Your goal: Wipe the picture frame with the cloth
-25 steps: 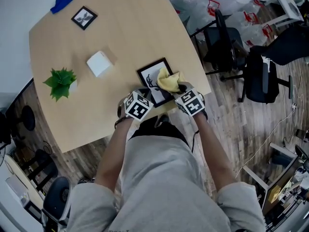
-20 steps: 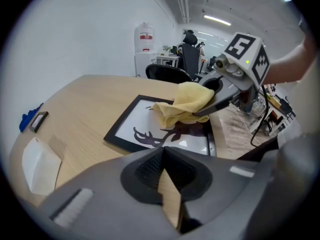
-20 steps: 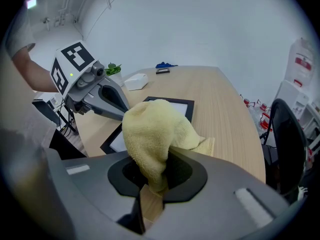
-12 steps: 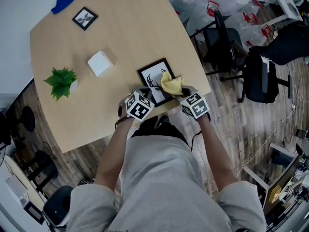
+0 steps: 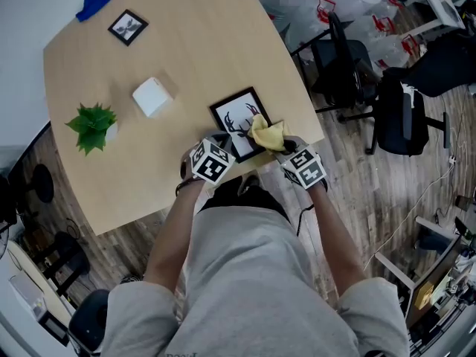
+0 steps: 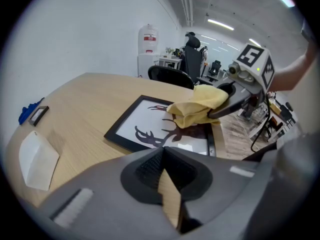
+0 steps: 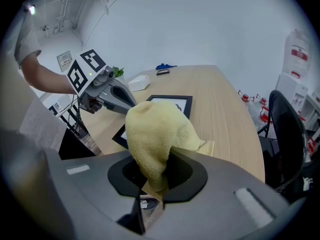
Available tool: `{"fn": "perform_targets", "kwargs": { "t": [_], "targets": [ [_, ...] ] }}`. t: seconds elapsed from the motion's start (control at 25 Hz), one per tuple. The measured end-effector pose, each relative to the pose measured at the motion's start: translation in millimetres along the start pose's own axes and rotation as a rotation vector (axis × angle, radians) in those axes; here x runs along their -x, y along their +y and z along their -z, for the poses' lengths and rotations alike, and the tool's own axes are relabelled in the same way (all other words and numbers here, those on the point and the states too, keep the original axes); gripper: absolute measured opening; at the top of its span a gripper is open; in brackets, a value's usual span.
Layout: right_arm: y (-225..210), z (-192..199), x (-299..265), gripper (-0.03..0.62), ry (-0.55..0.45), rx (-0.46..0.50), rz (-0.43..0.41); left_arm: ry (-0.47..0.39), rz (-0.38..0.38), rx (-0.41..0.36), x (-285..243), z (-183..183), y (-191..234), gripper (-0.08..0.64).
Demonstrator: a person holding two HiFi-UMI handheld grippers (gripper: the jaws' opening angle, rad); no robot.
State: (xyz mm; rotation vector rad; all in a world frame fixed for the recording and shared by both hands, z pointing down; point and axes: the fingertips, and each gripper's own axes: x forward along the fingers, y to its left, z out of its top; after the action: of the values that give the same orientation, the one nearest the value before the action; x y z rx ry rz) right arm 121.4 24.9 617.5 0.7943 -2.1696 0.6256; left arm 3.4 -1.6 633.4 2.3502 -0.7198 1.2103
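On black picture frame (image 5: 234,122), right claw (image 5: 285,146) pinches crumpled yellow cloth (image 5: 266,132); left claw (image 5: 225,143) closed.

We count two frames on the table (image 5: 193,43), a large picture frame (image 5: 236,117) and a small picture frame (image 5: 128,27); two cloths, a yellow cloth (image 5: 268,134) and a blue cloth (image 5: 97,4); one potted plant (image 5: 92,125); one white box (image 5: 152,97); two chairs, a nearer chair (image 5: 346,65) and a farther chair (image 5: 403,117).

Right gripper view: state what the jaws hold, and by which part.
The right gripper pinches the fuzzy yellow cloth by one bunched end; the rest lies on the black picture frame.
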Motion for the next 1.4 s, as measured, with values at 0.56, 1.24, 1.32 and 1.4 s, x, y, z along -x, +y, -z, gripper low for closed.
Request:
{"fn": "perform_targets", "kwargs": {
  "t": [0.56, 1.24, 1.32, 1.4],
  "targets": [
    [24.0, -3.2, -12.7, 0.051, -0.016, -0.011, -0.009, -0.007, 0.015, 0.036, 0.3, -0.7, -0.2, 0.052],
    [36.6, -15.5, -33.0, 0.051, 0.056, 0.032, -0.036, 0.008, 0.053, 0.04, 1.1, -1.6, -0.9, 0.052],
    [35.6, -17.2, -35.5, 0.051, 0.071, 0.041, -0.034, 0.005, 0.058, 0.045, 0.7, -2.2, -1.0, 0.052],
    [34.9, -18.1, -37.0, 0.051, 0.077, 0.047, -0.03, 0.002, 0.063, 0.05, 0.5, -2.1, -1.1, 0.052]
  ]
}}
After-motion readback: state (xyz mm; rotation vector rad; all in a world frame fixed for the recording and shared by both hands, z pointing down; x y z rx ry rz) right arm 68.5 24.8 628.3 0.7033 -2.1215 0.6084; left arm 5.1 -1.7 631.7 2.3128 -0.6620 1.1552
